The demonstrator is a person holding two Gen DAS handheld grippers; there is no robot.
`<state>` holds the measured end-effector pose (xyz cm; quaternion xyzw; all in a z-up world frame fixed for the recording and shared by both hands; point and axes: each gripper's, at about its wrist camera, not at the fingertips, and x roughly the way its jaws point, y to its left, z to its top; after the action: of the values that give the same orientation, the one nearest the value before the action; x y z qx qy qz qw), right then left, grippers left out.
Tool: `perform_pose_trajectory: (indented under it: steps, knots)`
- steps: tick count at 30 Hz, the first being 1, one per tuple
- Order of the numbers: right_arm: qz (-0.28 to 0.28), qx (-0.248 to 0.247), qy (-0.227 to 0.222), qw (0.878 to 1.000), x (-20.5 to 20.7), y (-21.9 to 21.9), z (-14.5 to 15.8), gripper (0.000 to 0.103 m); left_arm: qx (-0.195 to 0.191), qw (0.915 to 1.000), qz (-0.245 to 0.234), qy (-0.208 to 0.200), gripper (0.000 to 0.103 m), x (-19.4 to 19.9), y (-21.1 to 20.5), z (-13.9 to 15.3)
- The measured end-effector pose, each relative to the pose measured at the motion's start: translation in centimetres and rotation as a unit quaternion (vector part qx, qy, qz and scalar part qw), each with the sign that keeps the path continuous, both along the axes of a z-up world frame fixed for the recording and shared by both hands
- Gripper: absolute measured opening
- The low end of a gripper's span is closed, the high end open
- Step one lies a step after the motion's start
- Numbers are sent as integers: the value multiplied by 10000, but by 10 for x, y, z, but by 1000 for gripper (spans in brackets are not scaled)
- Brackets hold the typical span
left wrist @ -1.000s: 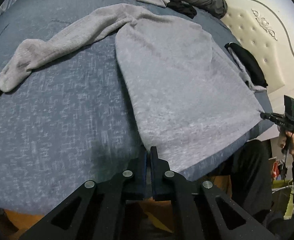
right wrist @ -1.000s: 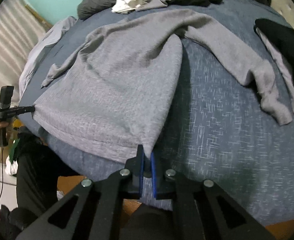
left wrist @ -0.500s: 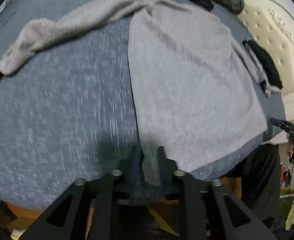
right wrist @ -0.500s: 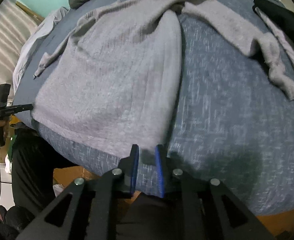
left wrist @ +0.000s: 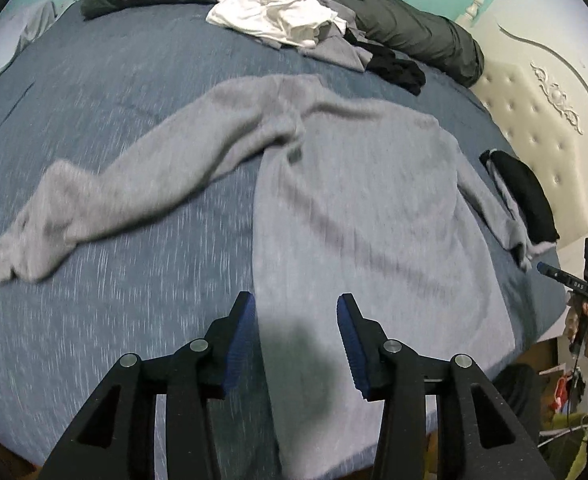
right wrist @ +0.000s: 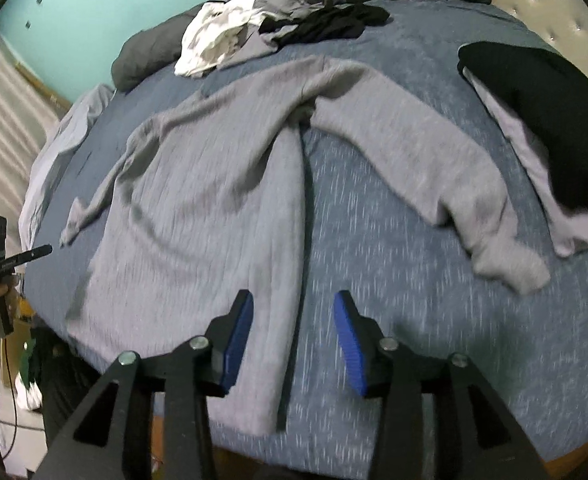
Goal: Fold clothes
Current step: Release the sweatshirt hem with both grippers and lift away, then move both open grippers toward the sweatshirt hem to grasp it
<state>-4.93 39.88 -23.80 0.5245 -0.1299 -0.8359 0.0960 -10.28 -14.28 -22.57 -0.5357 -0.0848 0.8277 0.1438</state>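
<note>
A: Where is the grey sweater (left wrist: 358,216) lying?

B: It is lying flat on the blue bed (left wrist: 114,128), hem toward the near edge, one sleeve stretching out to each side.

A: And the left claw (left wrist: 296,344)?

B: It is hanging over the hem's corner. Its jaws are opening, and the sweater's edge is running between the blue pads (left wrist: 238,340) without being pinched.

A: The right claw (right wrist: 292,344)?

B: It is hovering over the opposite hem corner, jaws also opening, the fabric's side edge lying under the gap, untouched.

A: Anything around it?

B: A black garment (right wrist: 542,120) is resting beside one sleeve, and a white heap (left wrist: 270,8) is sitting against the dark duvet (left wrist: 414,28) beyond.
</note>
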Motion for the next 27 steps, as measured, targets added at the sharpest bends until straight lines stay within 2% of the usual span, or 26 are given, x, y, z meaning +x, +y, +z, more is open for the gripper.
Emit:
perform_pose_trajectory:
  steps: [9,12,14,20,27]
  knots:
    - [-133,86,87,9998,-82,9,1,42,-135,9997,-138,122,48,-85,24,1]
    - [-243,59,138,9996,-117,16,-3,42,-155,9996,-200,135,50,-118,32,-5]
    - [-314,55,148,9994,-142,18,-5,42,-123,9996,-216,128,56,-141,37,-10]
    - [-367,151,241,9989,-220,16,-9,43,-117,9997,-193,127,57,-208,49,-20]
    - [-456,335,339,9978,-304,10,-17,43,-154,9996,-177,153,59,-267,59,-35]
